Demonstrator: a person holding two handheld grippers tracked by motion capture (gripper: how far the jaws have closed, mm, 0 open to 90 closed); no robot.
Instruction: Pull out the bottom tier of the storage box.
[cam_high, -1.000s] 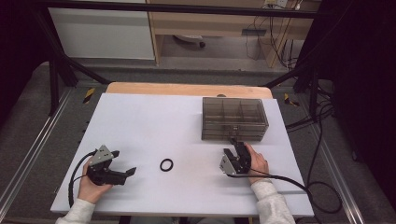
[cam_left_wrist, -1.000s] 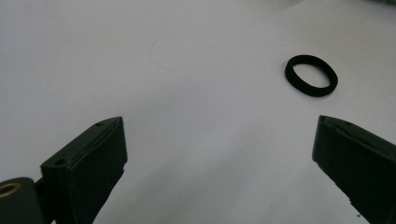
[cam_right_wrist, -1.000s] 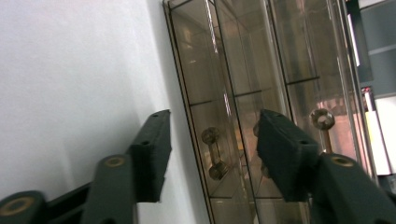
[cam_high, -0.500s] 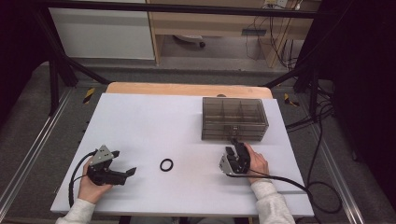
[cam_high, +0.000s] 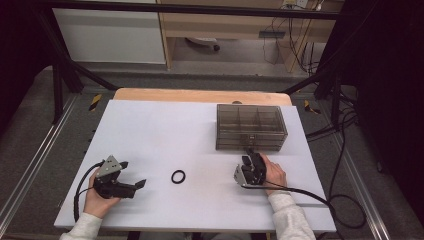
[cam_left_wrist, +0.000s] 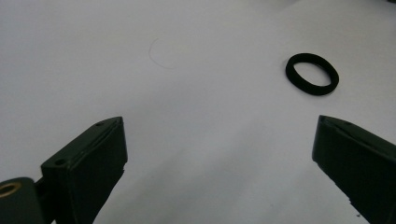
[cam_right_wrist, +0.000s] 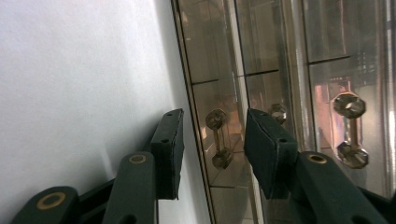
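White table (cam_high: 150, 125): right tongs (cam_right_wrist: 212, 135) closing around drawer handle (cam_right_wrist: 218, 139), contact unclear; left tongs (cam_left_wrist: 219, 154) open.

Drawer box (cam_high: 251, 127): we see glossy, smoky clear plastic (faceted handles).
Tabletop (cam_high: 165, 130): matt white, smooth.
Ring (cam_high: 178, 176): matt black, rubbery.
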